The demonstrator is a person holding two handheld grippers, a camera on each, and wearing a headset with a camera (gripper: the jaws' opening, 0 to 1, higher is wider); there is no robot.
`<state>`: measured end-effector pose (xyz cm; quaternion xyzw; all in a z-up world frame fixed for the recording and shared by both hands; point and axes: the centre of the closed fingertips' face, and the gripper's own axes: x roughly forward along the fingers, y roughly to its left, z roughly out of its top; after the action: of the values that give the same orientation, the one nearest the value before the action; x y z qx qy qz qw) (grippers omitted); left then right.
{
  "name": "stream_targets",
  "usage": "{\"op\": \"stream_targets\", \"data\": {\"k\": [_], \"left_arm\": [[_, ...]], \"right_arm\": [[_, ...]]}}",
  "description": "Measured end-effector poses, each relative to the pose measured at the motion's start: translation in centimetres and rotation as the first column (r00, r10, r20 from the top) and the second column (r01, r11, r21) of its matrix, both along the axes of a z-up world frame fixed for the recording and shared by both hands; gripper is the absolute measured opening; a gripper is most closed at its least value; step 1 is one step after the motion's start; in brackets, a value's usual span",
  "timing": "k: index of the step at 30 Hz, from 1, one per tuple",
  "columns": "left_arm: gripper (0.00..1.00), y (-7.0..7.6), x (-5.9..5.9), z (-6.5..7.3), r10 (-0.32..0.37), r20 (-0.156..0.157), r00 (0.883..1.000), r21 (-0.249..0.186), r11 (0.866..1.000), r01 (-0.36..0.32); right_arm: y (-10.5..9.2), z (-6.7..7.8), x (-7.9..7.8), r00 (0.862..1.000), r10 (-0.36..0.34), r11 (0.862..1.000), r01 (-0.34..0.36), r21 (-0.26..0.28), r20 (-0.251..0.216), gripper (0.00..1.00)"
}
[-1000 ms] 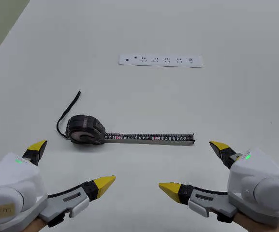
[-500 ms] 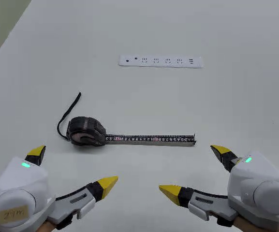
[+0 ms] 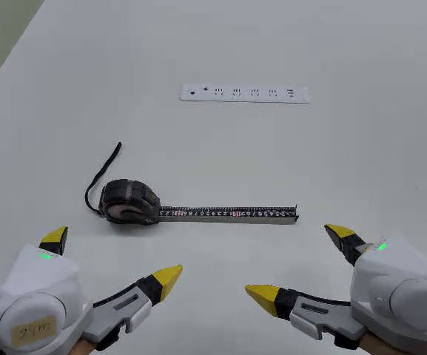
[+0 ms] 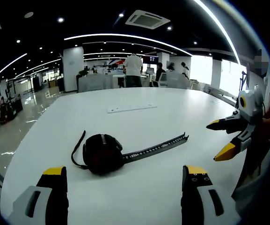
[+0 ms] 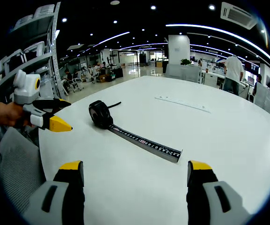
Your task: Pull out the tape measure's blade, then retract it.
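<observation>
Head view puts my left claw (image 3: 111,257) at the near left edge of the white tabletop (image 3: 361,148). Its 2 yellow-tipped jaws are spread wide with nothing between them. My right claw (image 3: 300,262) sits opposite at the near right, also spread and empty. Neither touches the work.

Ahead of both lies the black round tape measure case (image 3: 129,202), flat on its side. Its blade (image 3: 228,213) is drawn out and rests on the table. The long axis runs straight across my front, from the case on the left to the hook end (image 3: 296,214) on the right. The case lies forward of the left claw, and the hook end lies just forward of the right claw's outer jaw, so each claw is nearer 1 end. I judge that the pull-out is done and the retraction remains. The next reach turns on that split.

A black wrist strap (image 3: 102,174) trails from the far left of the case, clear of the blade. A white power strip (image 3: 244,93) lies well beyond, parallel to the blade.

Not determinable:
- The lock or brake control on the case is too dark to make out in any view.
- Whether the blade is latched cannot be told.
- The blade markings are too small to read.
</observation>
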<state>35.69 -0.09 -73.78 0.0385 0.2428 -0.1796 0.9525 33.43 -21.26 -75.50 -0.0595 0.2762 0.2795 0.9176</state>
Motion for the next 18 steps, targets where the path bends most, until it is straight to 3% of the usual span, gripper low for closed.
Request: {"op": "stream_targets", "data": {"k": [18], "left_arm": [[0.99, -0.2, -0.23, -0.17, 0.004, -0.011, 1.0, -0.003, 1.0, -0.004]], "right_arm": [[-0.17, -0.27, -0.31, 1.0, 0.013, 1.0, -0.013, -0.003, -0.013, 0.93]]}}
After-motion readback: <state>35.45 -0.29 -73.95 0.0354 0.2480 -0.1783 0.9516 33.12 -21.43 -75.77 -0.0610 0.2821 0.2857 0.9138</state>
